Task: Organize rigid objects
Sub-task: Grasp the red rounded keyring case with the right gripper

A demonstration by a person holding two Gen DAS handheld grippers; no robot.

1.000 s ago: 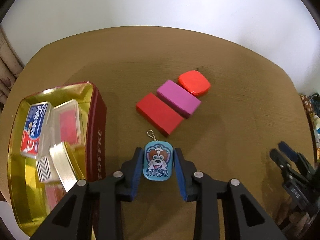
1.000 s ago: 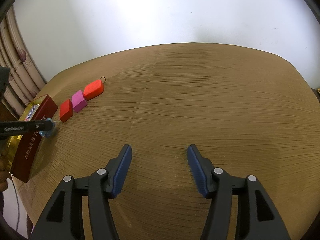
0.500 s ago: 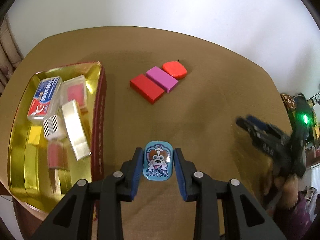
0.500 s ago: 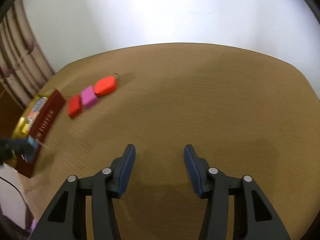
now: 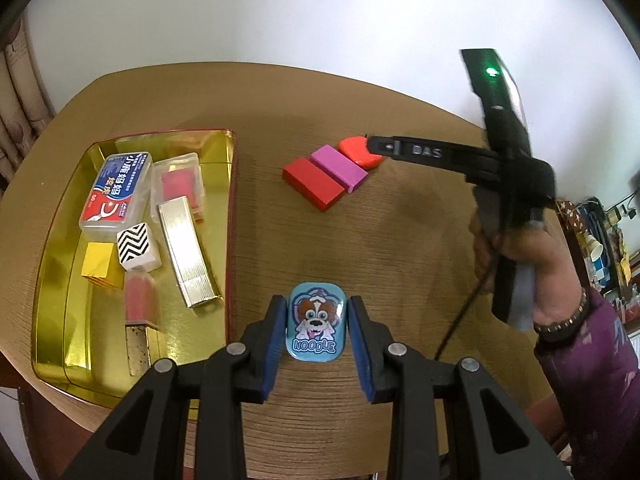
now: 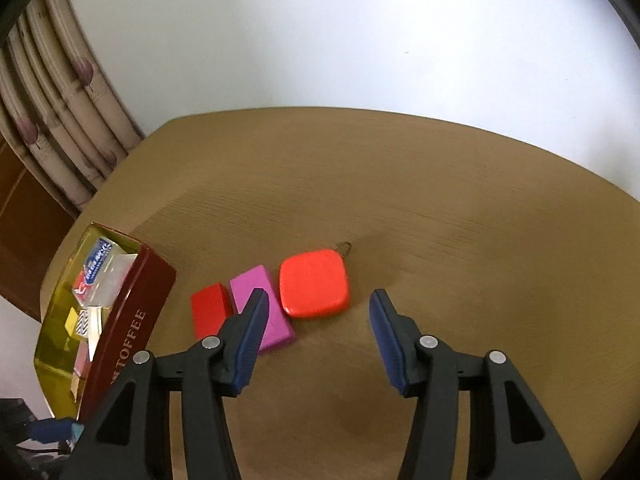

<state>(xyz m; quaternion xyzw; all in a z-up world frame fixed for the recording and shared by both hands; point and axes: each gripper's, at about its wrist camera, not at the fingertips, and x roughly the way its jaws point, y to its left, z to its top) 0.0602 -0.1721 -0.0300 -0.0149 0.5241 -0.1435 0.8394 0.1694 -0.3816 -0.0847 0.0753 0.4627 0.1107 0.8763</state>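
Observation:
My left gripper (image 5: 318, 326) is shut on a blue "Noodle" dog tin (image 5: 317, 326) and holds it above the table, just right of the gold tin box (image 5: 56, 280). My right gripper (image 6: 318, 322) is open, just short of an orange rounded tin (image 6: 314, 284). The orange tin (image 5: 358, 152), a pink block (image 5: 338, 166) and a red block (image 5: 314, 184) lie in a row on the table. The pink block (image 6: 262, 308) and red block (image 6: 210, 310) lie left of the orange tin, and the left finger overlaps the pink block.
The gold tin box (image 6: 128, 320) with red "toffee" walls holds a floss case (image 5: 116, 194), a zigzag-patterned box (image 5: 138, 246), a gold bar (image 5: 186, 250) and several small boxes. The round wooden table (image 6: 440, 220) stands by a white wall. Curtains (image 6: 64, 120) hang at left.
My left gripper has lifted and pulled back with the dog tin. My right gripper has swung left, up to the orange tin, still open.

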